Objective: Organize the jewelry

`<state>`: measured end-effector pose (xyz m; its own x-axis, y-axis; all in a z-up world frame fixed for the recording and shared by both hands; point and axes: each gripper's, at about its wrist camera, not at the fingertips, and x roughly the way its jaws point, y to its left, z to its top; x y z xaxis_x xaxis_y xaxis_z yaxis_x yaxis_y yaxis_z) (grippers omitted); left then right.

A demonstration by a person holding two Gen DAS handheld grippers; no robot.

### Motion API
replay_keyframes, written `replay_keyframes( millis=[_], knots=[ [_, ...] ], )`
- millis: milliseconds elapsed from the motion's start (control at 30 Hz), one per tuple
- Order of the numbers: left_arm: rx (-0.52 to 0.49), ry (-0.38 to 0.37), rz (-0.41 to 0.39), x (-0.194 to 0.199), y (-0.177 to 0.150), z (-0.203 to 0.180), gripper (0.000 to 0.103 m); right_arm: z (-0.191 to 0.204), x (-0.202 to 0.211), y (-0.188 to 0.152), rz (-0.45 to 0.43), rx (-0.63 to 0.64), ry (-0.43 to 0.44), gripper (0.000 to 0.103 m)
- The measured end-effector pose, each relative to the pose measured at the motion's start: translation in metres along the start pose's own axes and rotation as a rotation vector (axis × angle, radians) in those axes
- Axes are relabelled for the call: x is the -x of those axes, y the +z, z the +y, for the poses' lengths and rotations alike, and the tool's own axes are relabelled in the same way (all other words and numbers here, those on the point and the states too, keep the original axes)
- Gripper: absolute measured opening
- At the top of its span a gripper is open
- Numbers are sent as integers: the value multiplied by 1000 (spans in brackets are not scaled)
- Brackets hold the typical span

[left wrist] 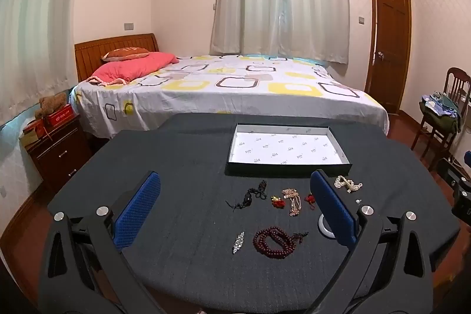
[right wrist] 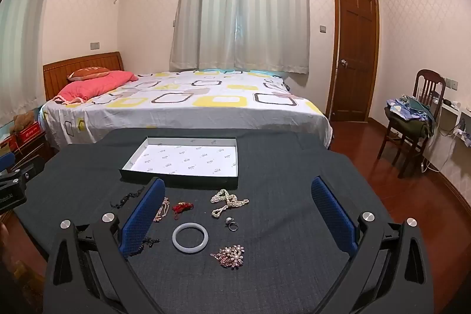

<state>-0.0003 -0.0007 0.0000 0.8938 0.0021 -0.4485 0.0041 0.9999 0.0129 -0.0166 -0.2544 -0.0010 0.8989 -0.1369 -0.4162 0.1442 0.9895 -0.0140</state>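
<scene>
A shallow dark box with a white lining (left wrist: 288, 149) (right wrist: 182, 159) lies at the far side of the dark cloth. Jewelry is spread in front of it: dark red prayer beads (left wrist: 273, 242), a silver brooch (left wrist: 238, 242), a black cord piece (left wrist: 253, 196), red charms (left wrist: 278, 201), a pearl necklace (left wrist: 348, 184) (right wrist: 228, 202), a white jade bangle (right wrist: 190, 237), a ring (right wrist: 231, 223) and a pink crystal brooch (right wrist: 231, 255). My left gripper (left wrist: 235, 193) hovers open above the pieces, holding nothing. Over the bangle, my right gripper (right wrist: 238, 196) stands open and empty.
The cloth-covered table (left wrist: 182, 167) ends just before a bed (left wrist: 223, 90). A nightstand (left wrist: 56, 152) stands at the left, a wooden chair piled with clothes (right wrist: 412, 119) and a door (right wrist: 354, 49) at the right. The left gripper's body (right wrist: 11, 184) shows at the right view's left edge.
</scene>
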Motion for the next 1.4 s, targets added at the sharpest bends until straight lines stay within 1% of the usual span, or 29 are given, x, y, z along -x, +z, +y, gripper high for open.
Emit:
replay_keyframes(
  millis=[200, 500, 633, 1333, 1400],
  knots=[
    [-3, -2, -3, 1, 0, -1, 99, 0, 0, 0, 3, -1, 3, 97],
    [6, 2, -1, 8, 10, -4, 99, 0, 0, 0, 3, -2, 3, 97],
    [8, 1, -3, 3, 6, -2, 99, 2, -2, 2, 2, -4, 5, 97],
    [16, 1, 2, 3, 10, 0, 99, 4, 0, 3, 2, -3, 10, 97],
    [19, -1, -1, 2, 4, 3, 99, 4, 0, 2, 1, -3, 9, 97]
  ],
)
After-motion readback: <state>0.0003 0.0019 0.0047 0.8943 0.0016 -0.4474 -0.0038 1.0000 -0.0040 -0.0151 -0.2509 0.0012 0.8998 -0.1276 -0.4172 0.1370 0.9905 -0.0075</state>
